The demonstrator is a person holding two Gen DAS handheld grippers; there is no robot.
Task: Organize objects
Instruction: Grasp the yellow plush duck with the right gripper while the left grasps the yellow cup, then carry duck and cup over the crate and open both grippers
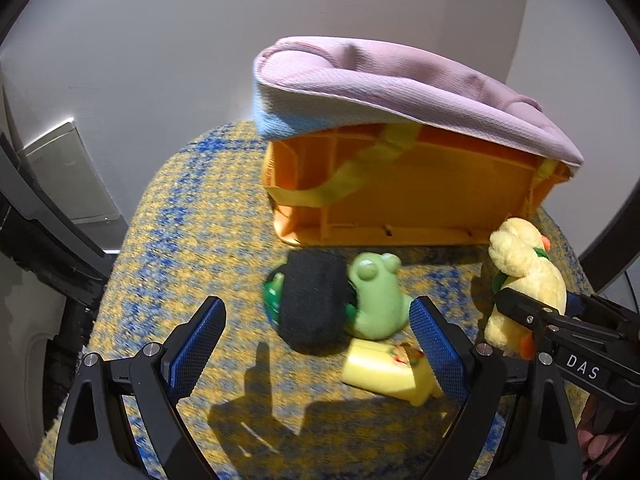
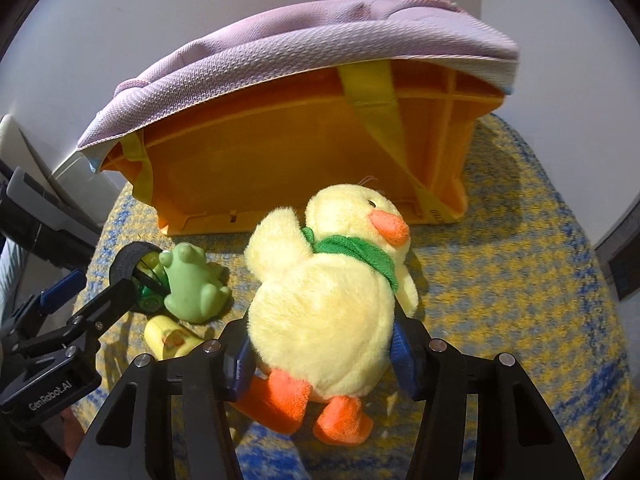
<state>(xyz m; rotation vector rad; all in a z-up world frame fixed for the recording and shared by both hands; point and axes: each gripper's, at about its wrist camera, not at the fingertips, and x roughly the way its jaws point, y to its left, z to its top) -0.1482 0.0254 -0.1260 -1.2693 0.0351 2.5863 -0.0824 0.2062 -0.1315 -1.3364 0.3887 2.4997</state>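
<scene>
My right gripper [image 2: 320,356] is shut on a yellow plush duck [image 2: 328,292] with a green scarf and orange feet; the duck also shows in the left wrist view [image 1: 524,280]. My left gripper [image 1: 318,344] is open and empty, its jaws wide on either side of a green rubber frog [image 1: 378,300], a black wheel-like toy [image 1: 312,300] and a yellow toy block [image 1: 384,368]. An orange plastic crate [image 1: 400,196] stands behind them, covered by a pink cushion [image 1: 400,88]. The frog [image 2: 192,284] and yellow block [image 2: 168,338] show left of the duck in the right wrist view.
Everything rests on a round seat with yellow and blue woven fabric [image 1: 192,216]. A white wall [image 1: 140,40] is behind the crate. Dark furniture edges [image 1: 36,216] lie at the left.
</scene>
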